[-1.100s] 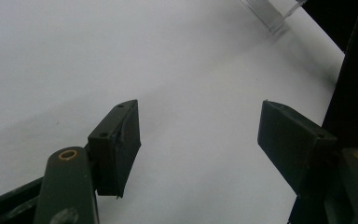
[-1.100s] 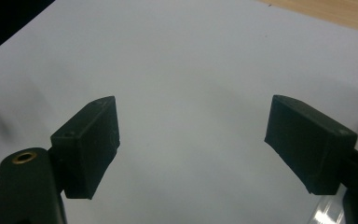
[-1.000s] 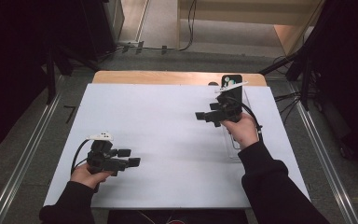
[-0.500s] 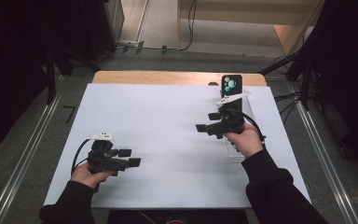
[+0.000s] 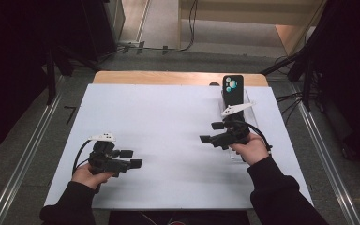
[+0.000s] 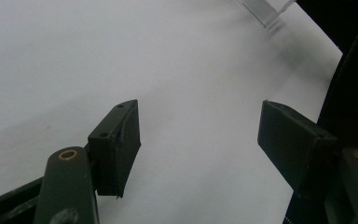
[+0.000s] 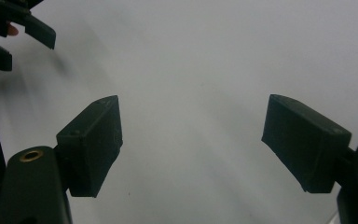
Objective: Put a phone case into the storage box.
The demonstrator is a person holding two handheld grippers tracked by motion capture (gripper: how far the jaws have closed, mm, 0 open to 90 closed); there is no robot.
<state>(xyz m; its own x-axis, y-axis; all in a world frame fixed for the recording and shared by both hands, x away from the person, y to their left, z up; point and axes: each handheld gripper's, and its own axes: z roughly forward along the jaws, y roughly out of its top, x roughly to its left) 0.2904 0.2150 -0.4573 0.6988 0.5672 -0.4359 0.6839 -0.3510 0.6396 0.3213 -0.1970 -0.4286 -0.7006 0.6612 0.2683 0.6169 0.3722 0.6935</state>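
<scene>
Phone (image 5: 233, 89) stands upright in its clear stand (image 5: 248, 101) at upper right, just beyond my right gripper (image 5: 211, 132), nearer than my left gripper (image 5: 131, 158); both gape empty.

You have a white sheet (image 5: 168, 122) covering the wooden table (image 5: 168, 78), whose bare edge shows at twelve o'clock; beyond it lie grey floor (image 5: 159, 23), black cables (image 5: 190, 28) and metal rails (image 5: 26, 150) at nine and three

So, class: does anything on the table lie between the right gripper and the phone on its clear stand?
Nothing visible does. The right gripper is open over bare white table, the phone upright in the clear stand just beyond it.
</scene>
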